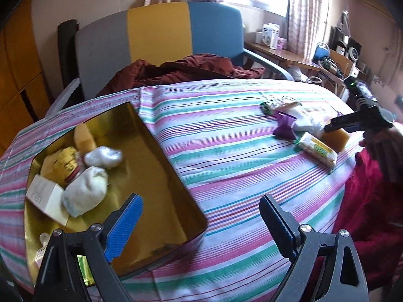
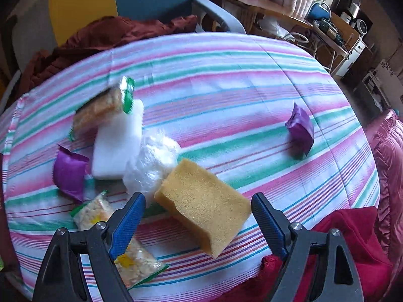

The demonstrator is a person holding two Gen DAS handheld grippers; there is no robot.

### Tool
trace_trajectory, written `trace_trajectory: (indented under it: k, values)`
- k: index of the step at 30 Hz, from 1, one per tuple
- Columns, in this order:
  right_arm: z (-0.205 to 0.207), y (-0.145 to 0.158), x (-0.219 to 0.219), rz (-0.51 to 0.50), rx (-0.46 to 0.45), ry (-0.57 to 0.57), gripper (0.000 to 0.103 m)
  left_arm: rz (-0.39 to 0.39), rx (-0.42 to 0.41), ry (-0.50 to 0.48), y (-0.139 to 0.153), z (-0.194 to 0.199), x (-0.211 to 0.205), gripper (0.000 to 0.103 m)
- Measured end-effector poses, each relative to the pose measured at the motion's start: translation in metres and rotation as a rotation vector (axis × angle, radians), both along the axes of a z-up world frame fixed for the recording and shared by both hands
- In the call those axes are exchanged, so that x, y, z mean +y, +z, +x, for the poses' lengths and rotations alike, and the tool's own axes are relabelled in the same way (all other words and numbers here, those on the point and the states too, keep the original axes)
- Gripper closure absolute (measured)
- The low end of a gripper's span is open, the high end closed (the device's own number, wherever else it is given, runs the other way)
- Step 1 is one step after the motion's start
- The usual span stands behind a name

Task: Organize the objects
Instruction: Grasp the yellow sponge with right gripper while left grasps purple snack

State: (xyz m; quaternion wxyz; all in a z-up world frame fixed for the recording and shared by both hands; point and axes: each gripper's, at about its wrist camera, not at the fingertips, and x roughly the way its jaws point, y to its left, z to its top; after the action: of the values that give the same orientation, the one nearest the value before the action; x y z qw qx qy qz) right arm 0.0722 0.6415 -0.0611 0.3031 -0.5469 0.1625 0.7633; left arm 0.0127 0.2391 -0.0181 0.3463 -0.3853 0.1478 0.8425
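Observation:
A gold tin (image 1: 161,176) lies on the striped cloth at the left and holds a yellow sponge (image 1: 84,136), white socks (image 1: 85,188), a tape measure and a small box. My left gripper (image 1: 199,221) is open and empty over the tin's near right corner. My right gripper (image 2: 197,216) is open, its jaws on either side of a yellow sponge (image 2: 204,206) lying on the cloth; it also shows in the left wrist view (image 1: 337,125). Beside the sponge lie a clear bag (image 2: 151,166), a white block (image 2: 117,146), two purple packets (image 2: 70,171) (image 2: 301,130) and two snack packs (image 2: 100,108) (image 2: 121,249).
The round table (image 2: 226,75) has a striped cloth. A chair (image 1: 161,42) with a maroon garment (image 1: 176,70) stands behind it. Red fabric (image 2: 352,246) lies at the near right edge. A desk with clutter (image 1: 289,55) stands at the back right.

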Motion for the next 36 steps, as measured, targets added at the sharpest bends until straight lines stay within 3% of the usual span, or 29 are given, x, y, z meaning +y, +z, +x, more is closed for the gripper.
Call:
trace_trajectory:
  k: [5,9,14,20,34,36]
  values:
    - [0.01,-0.003,0.003,0.019,0.015,-0.034,0.029,0.004,-0.013,-0.042,0.001,-0.002,0.026,0.009]
    - [0.012,-0.002,0.005,0.02,0.032,-0.047,0.033,0.005,-0.035,-0.078,-0.001,-0.006,0.055,0.009]
    - [0.016,0.002,0.008,0.019,0.061,-0.076,0.034,0.007,-0.077,-0.12,-0.006,-0.015,0.1,0.009]
    - [0.019,0.004,0.014,0.029,0.069,-0.093,0.034,-0.013,-0.072,-0.176,-0.014,-0.022,0.152,0.014]
    - [0.017,-0.003,0.02,0.01,0.053,-0.106,0.029,-0.091,-0.056,-0.296,-0.048,-0.04,0.254,0.015]
    - [0.017,-0.003,0.021,0.008,0.054,-0.105,0.029,-0.101,-0.072,-0.304,-0.057,-0.046,0.267,0.02]
